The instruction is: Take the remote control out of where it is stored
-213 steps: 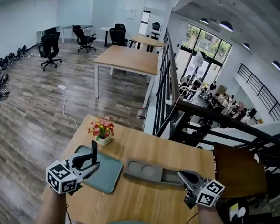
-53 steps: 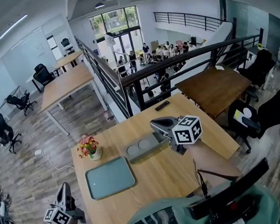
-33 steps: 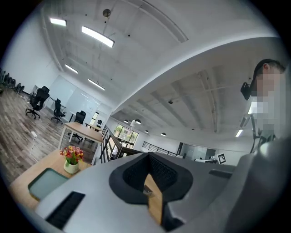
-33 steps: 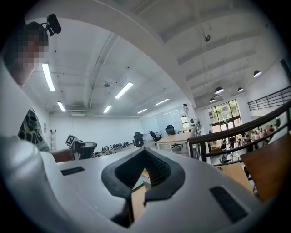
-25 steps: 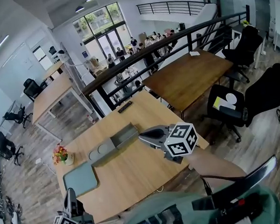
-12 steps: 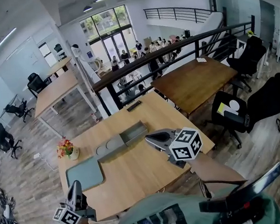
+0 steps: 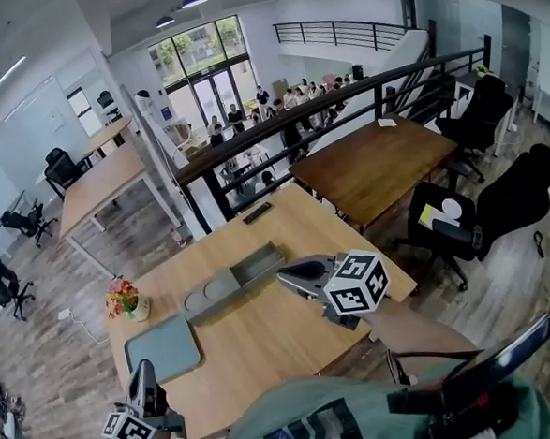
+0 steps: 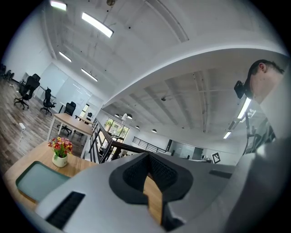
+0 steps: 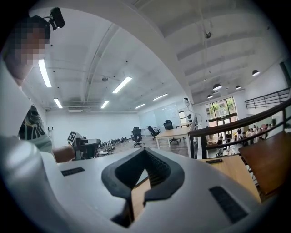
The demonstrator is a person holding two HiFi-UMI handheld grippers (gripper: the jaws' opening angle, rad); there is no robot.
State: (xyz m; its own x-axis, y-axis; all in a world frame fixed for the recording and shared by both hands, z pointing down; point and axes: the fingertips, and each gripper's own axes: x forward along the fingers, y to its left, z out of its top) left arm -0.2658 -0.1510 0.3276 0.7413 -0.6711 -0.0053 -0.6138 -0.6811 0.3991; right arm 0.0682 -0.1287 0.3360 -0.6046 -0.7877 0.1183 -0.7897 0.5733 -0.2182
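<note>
A black remote control (image 7: 257, 212) lies on the wooden table (image 7: 265, 341) at its far edge, by the railing; it also shows small in the right gripper view (image 9: 213, 160). A grey organiser tray (image 7: 232, 281) sits mid-table, and its open compartment looks empty. My right gripper (image 7: 284, 274) hovers above the table just right of the tray, shut and holding nothing (image 9: 145, 152). Off the table's near-left corner my left gripper (image 7: 142, 367) points upward, shut and holding nothing (image 8: 146, 157).
A green mat (image 7: 162, 348) lies at the table's left, with a small flower pot (image 7: 123, 300) behind it. A black railing (image 7: 277, 120) runs behind the table. A second wooden table (image 7: 374, 160) and black office chairs (image 7: 463, 219) stand to the right.
The head view has swung a little, so the table sits slightly differently in frame. Both grippers keep their places and stay shut.
</note>
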